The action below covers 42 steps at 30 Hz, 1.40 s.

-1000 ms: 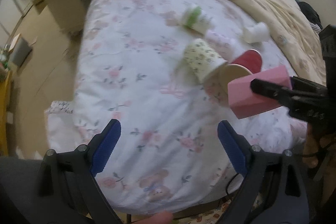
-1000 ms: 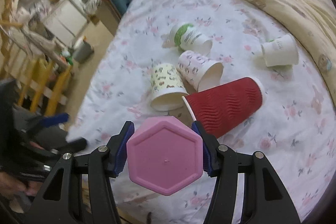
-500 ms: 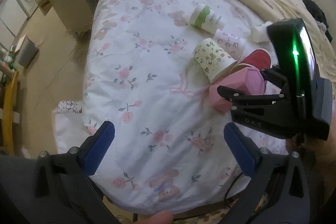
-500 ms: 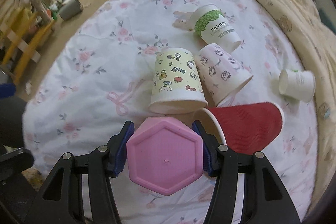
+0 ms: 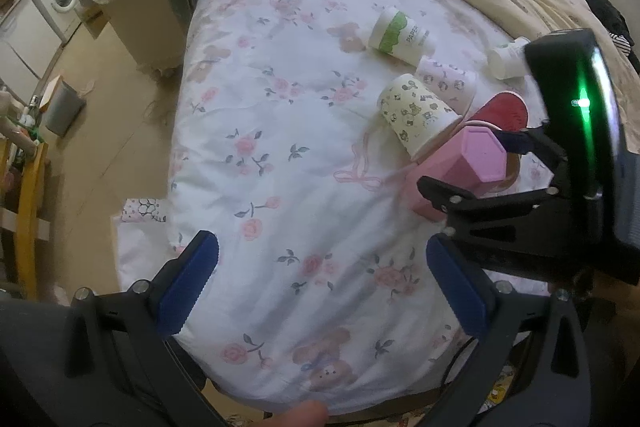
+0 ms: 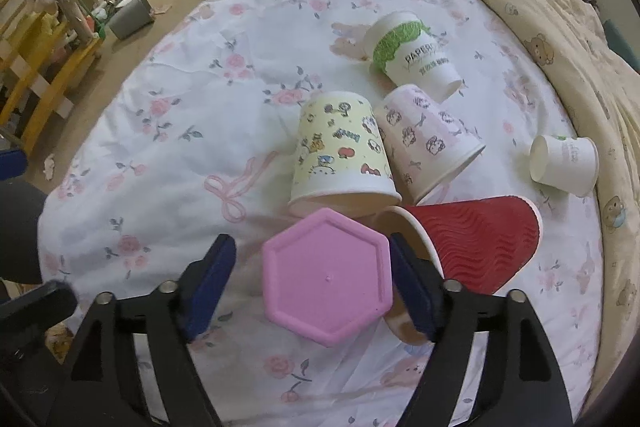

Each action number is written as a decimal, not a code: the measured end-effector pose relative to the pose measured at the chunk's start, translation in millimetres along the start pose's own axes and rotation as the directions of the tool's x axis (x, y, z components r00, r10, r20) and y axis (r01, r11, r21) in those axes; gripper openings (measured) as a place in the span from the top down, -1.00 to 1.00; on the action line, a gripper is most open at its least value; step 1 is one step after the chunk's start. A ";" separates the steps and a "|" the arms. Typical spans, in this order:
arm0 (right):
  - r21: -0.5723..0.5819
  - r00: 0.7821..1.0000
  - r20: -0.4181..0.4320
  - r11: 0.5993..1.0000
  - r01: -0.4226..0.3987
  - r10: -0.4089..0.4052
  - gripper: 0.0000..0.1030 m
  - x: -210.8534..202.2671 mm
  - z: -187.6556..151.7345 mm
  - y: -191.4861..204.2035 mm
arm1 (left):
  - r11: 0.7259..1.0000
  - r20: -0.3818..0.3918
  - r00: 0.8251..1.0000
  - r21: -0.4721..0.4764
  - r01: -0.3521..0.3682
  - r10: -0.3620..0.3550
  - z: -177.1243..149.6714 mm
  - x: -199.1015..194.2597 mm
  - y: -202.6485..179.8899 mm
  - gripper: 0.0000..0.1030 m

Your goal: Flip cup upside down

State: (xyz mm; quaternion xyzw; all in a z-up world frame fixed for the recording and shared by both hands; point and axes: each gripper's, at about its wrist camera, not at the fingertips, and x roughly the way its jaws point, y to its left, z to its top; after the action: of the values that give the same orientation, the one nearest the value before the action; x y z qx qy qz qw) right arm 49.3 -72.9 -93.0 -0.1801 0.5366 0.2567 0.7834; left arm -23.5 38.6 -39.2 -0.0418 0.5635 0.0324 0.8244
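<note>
Two grippers work over a bed (image 6: 168, 115) covered in a white floral sheet. Between the blue pads of the right gripper (image 6: 310, 285) sits a pink hexagonal cup (image 6: 326, 277), its flat base facing the camera and its mouth pointing away toward the sheet. The jaws are parted: the right pad lies against the cup's edge, while a clear gap shows between the left pad and the cup, so the gripper is no longer clamped on it. In the left wrist view the same pink cup (image 5: 460, 167) leans at a tilt with its lower end on the sheet. Just ahead of the right gripper lie a yellow cartoon paper cup (image 6: 340, 155) and, to its right, a pink printed cup (image 6: 428, 143), both on their sides. A red ribbed cup (image 6: 476, 243) lies right of the gripper, touching the pink cup's far side. Further ahead rests a green-and-white cup (image 6: 412, 55); a small white cup (image 6: 564, 159) lies far right. The left gripper (image 5: 320, 283) hangs wide apart, holding nothing, above bare sheet.
</note>
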 end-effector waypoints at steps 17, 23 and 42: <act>0.282 0.954 0.299 0.952 -0.117 0.029 -0.79 -127.9 -44.6 -46.3 | 1.000 0.194 0.981 -0.014 0.001 0.002 -8.3 -37.5 -4.5 -0.99; 0.378 0.936 0.353 0.917 -0.125 -0.018 -0.80 -148.0 -86.7 -50.0 | 1.000 0.261 0.965 -0.027 0.013 -0.006 -16.1 -52.5 -7.7 -0.99; 0.416 0.907 0.372 0.909 0.029 -0.199 -0.81 -131.5 -125.0 -36.9 | 1.000 0.297 0.955 0.001 0.014 -0.014 -29.7 -53.5 -22.0 -0.99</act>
State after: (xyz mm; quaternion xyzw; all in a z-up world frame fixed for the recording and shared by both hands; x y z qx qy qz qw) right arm -60.8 -199.7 -14.9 0.0097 0.3917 0.1258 0.9114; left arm -68.2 13.3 0.6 -0.0408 0.4328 0.0327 0.9000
